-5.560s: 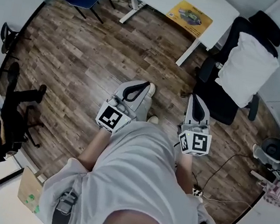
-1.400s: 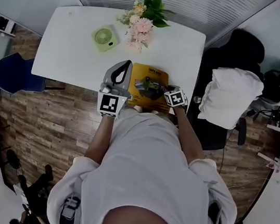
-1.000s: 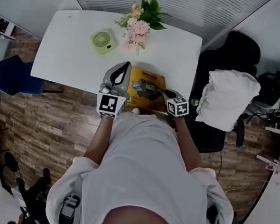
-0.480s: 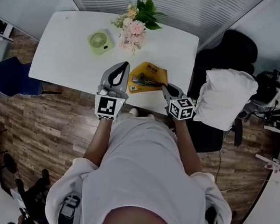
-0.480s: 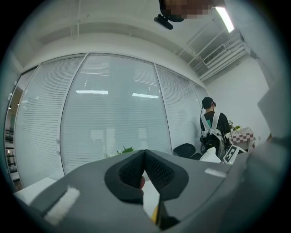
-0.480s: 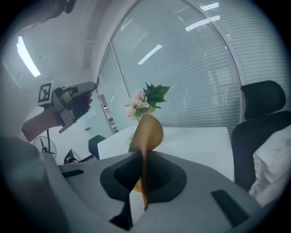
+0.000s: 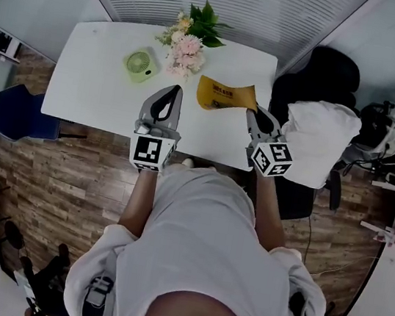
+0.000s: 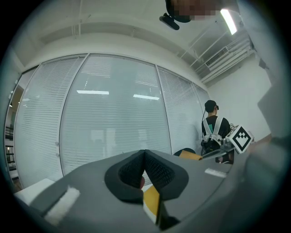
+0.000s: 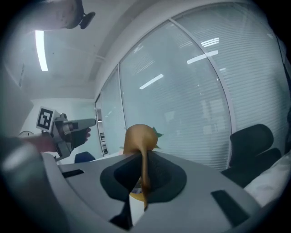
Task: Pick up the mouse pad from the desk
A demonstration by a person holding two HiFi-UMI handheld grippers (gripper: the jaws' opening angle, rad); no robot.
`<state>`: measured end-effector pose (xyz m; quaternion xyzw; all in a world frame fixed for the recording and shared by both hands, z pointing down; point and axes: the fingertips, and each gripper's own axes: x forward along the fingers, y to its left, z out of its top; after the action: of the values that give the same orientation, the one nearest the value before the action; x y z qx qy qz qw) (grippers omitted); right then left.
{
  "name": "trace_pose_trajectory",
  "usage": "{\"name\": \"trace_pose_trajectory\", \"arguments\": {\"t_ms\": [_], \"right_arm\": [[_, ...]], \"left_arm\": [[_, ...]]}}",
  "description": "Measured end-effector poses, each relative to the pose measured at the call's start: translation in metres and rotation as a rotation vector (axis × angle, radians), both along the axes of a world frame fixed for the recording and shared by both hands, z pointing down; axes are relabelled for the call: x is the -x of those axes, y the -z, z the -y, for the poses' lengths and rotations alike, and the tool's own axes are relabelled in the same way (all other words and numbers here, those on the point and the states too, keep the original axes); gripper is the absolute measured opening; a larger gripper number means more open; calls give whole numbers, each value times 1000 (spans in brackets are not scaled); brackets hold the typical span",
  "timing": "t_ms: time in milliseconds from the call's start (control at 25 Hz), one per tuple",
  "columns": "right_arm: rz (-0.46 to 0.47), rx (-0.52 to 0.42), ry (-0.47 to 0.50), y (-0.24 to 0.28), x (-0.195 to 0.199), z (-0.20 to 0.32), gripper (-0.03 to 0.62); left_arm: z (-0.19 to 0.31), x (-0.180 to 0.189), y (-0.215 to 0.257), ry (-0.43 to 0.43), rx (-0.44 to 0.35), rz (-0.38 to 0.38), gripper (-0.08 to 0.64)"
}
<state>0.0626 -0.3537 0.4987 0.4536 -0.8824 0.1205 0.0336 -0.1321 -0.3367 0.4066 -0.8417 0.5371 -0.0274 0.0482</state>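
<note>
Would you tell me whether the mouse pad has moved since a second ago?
Yes. The mouse pad no longer lies flat at the desk's near edge; the right gripper holds it curled, nearer the flowers.

grippers: two are counted, left gripper (image 7: 171, 91) and right gripper (image 7: 253, 113)
mouse pad (image 7: 226, 93): one, at the right gripper's tip
desk (image 7: 97, 89): one, below both
desk fan (image 7: 141, 63): one, beyond the left gripper
flowers (image 7: 188, 40): one bunch, beyond both
chairs: two, blue chair (image 7: 17, 114) outside the left gripper, black chair (image 7: 331, 67) outside the right
</note>
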Motion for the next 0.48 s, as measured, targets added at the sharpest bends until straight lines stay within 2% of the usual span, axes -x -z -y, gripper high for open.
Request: {"name": "trace_pose_trajectory", "arguments": {"t_ms": [280, 480], "right_arm": [[24, -180, -45, 93, -13, 0, 26], [-1, -295, -62, 156, -9, -9, 26]], "left_arm": [[-2, -9, 30, -24, -41, -13, -6], [-5, -7, 59, -33, -85, -8, -6]]}}
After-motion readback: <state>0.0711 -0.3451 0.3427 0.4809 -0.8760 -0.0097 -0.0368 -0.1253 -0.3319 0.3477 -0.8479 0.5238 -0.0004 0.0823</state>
